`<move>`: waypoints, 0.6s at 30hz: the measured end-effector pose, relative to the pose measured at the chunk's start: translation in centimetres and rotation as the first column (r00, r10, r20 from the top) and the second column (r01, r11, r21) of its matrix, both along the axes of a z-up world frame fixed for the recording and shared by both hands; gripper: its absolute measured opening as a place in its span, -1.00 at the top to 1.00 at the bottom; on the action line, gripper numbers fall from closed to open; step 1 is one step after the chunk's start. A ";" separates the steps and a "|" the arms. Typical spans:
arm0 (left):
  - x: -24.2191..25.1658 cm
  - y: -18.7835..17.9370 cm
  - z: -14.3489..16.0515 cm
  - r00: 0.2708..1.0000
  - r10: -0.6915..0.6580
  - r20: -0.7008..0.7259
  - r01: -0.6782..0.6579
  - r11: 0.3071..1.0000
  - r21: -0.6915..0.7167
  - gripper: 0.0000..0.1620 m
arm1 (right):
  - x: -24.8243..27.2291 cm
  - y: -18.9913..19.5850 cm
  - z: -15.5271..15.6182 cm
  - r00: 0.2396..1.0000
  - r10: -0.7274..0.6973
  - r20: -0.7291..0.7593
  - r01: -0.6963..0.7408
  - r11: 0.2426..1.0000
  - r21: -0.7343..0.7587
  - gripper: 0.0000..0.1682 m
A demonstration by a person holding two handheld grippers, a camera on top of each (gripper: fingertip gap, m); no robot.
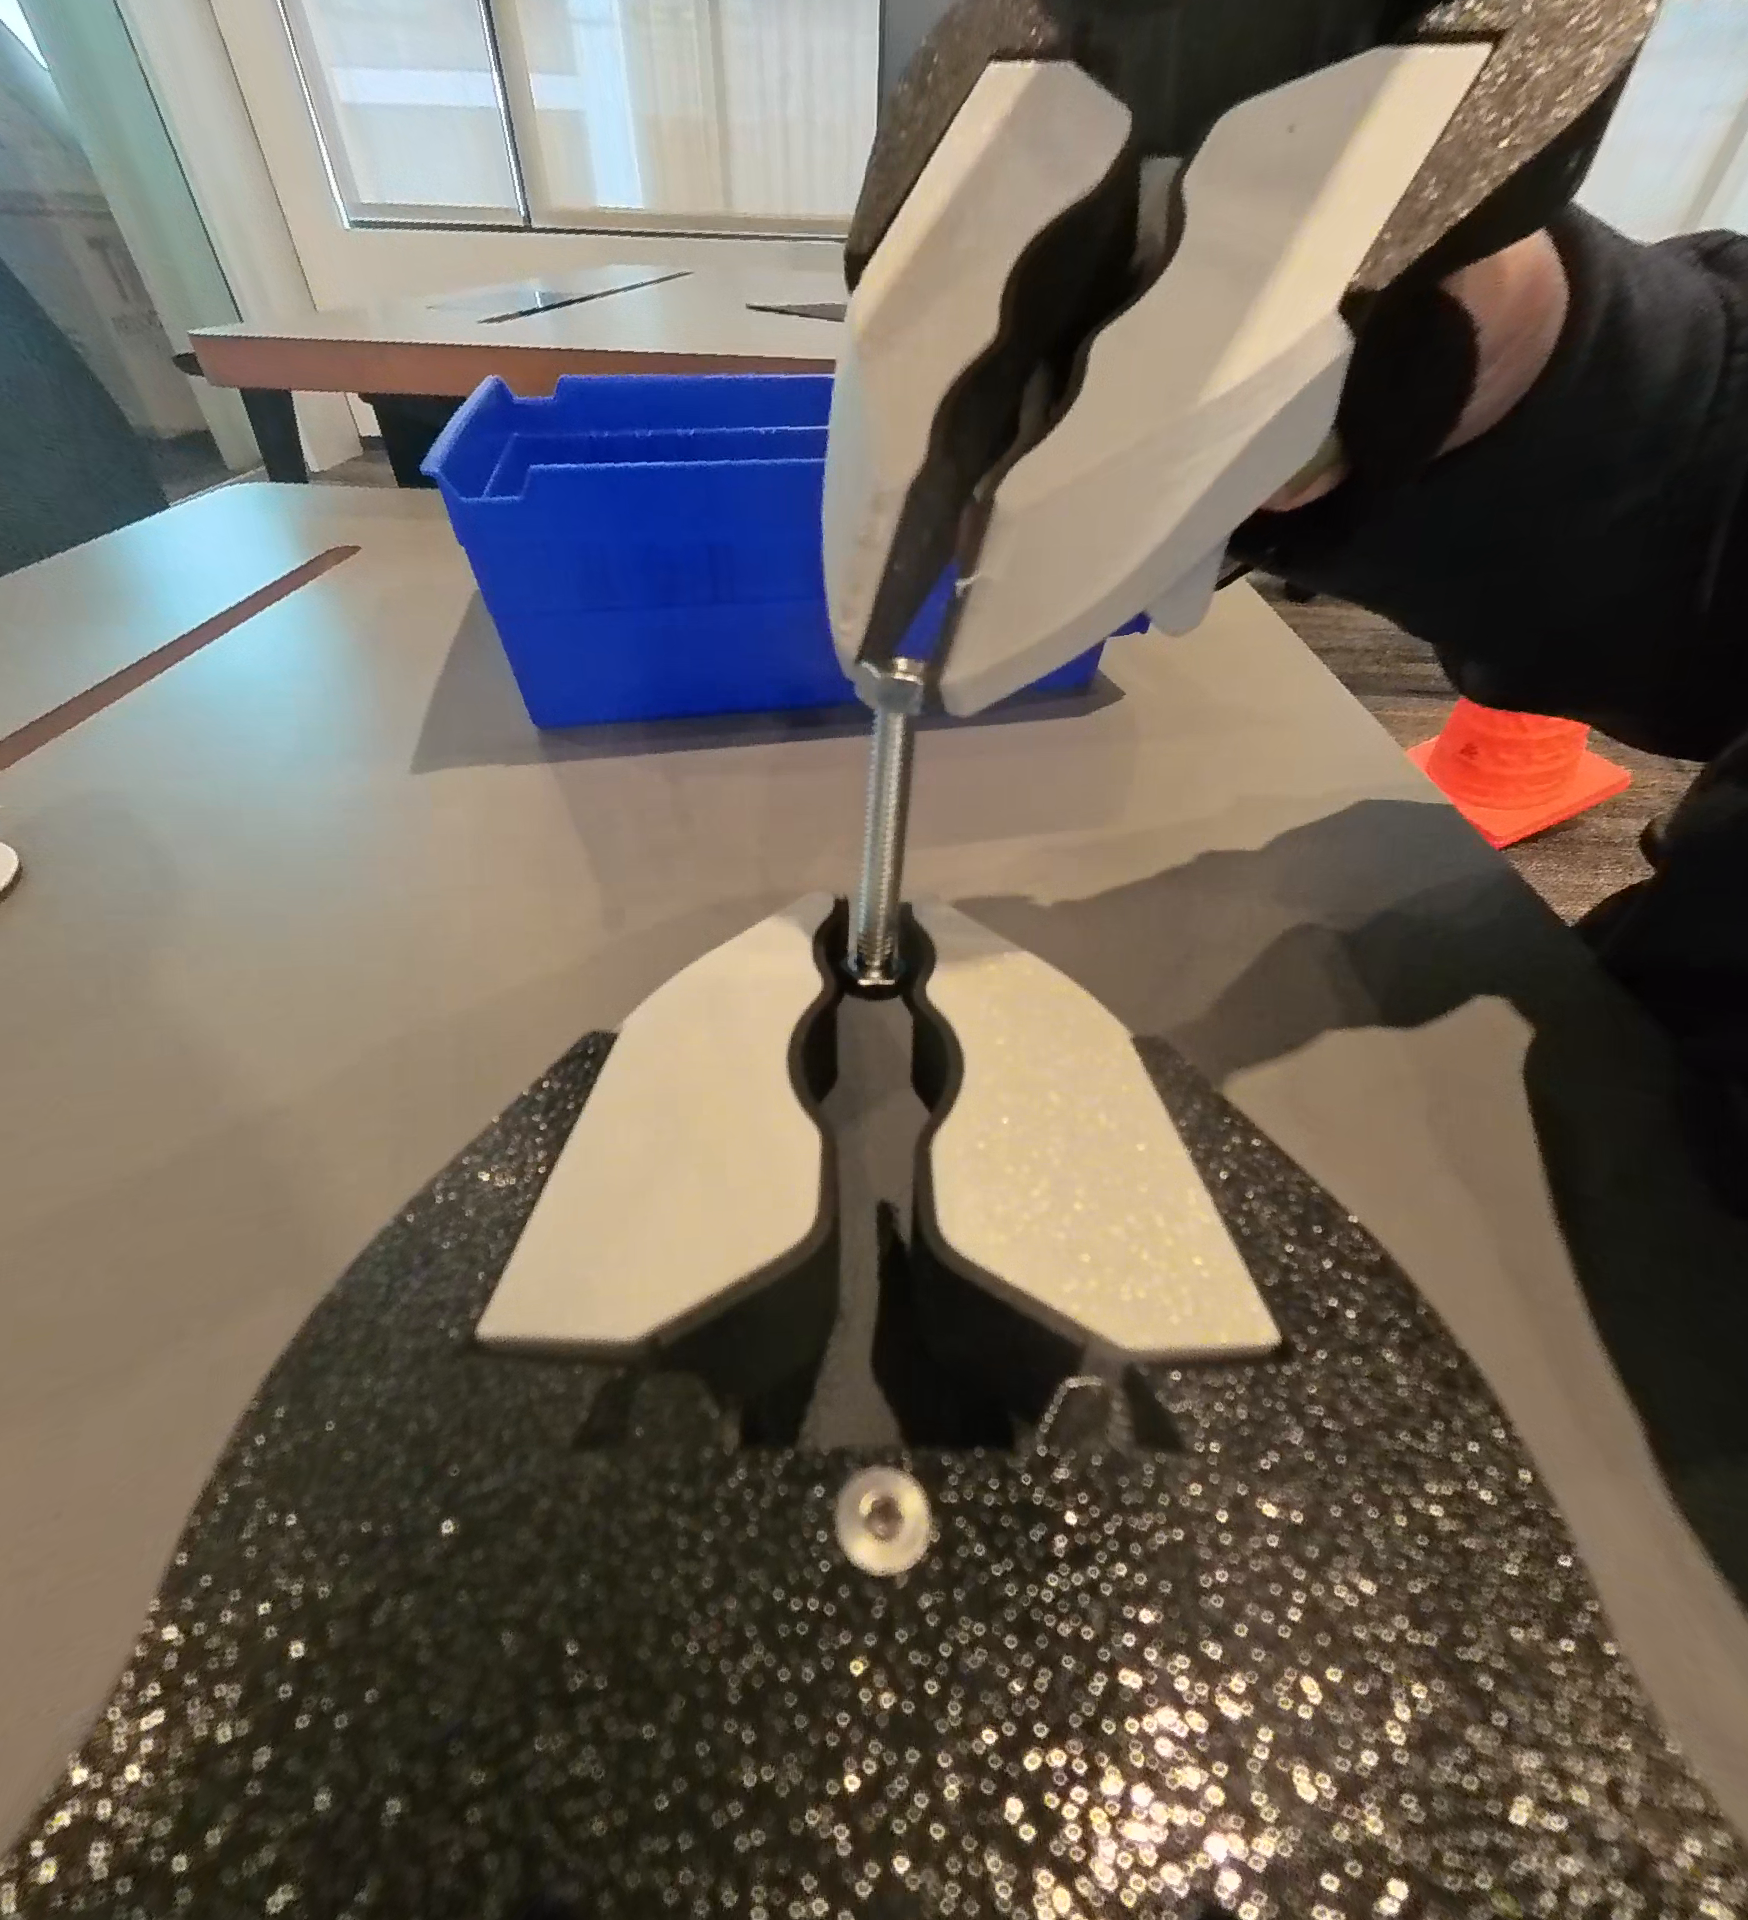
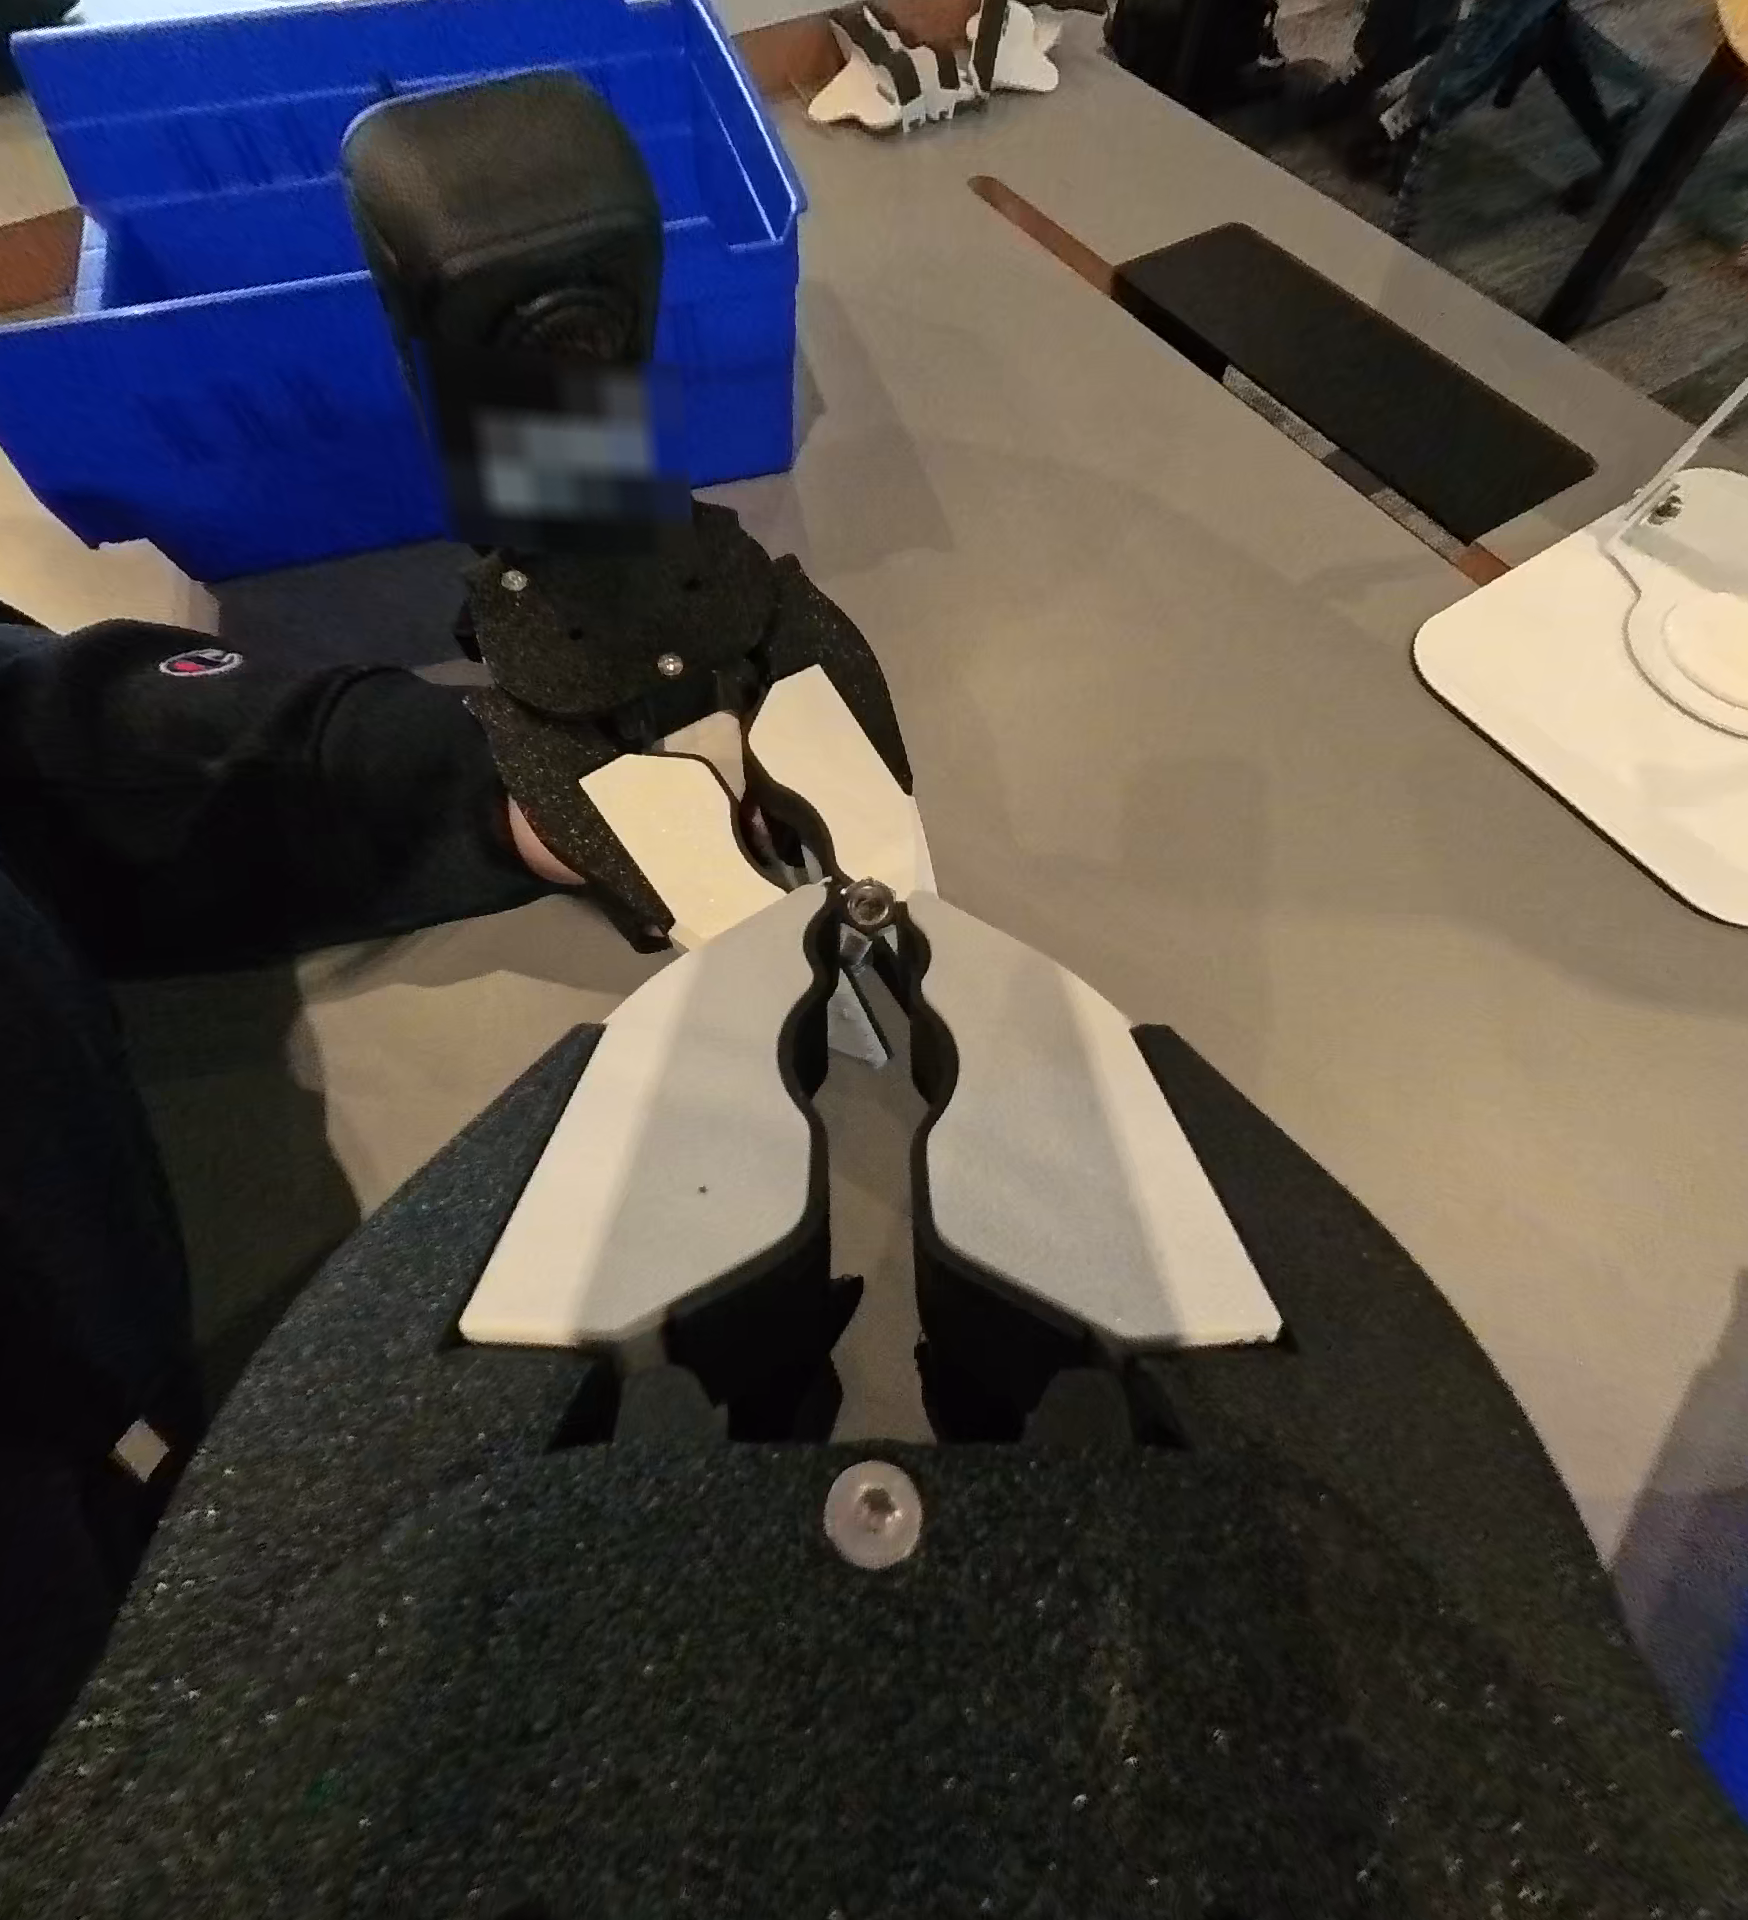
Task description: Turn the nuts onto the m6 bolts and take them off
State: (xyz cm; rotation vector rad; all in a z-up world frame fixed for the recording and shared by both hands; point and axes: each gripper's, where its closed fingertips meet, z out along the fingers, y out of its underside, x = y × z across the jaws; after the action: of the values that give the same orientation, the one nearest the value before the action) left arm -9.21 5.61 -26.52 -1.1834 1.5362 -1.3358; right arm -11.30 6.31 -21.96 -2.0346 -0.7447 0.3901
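A silver threaded bolt (image 1: 880, 821) stands nearly upright above the grey table (image 1: 226, 987). My left gripper (image 1: 875, 940) is shut on the bolt's lower end. My right gripper (image 1: 901, 681) comes down from above and is shut on a silver hex nut (image 1: 893, 686) at the bolt's upper end. In the right wrist view my right gripper (image 2: 865, 925) pinches the nut (image 2: 865, 902), seen end-on. The left gripper (image 2: 828, 878) meets it from the upper left. The bolt's lower end is hidden inside the left gripper.
A blue plastic bin (image 1: 662, 561) stands behind the grippers and also shows in the right wrist view (image 2: 226, 343). A white stand base (image 2: 1628, 707) and a black pad (image 2: 1348, 384) lie on the table. An orange cone (image 1: 1514, 769) sits on the floor. Black sleeves (image 1: 1628, 520) hold both grippers. The gap from one gripper's tips to the other's is roughly 5 cm.
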 end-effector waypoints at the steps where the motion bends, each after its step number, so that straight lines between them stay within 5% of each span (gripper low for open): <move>1: 0.0 0.0 0.0 1.000 0.000 0.000 0.000 1.000 0.000 0.90 | 0.0 0.0 0.0 1.000 0.000 -0.001 0.000 1.000 0.000 0.88; 18: 0.0 0.0 0.0 1.000 -0.003 -0.002 0.003 1.000 -0.001 0.90 | -0.1 0.0 0.0 1.000 -0.001 -0.013 0.001 1.000 -0.002 0.87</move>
State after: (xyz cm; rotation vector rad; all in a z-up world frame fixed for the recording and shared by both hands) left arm -9.22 5.57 -26.54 -1.1841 1.5397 -1.3382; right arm -11.36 6.30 -21.91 -2.0324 -0.7355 0.4028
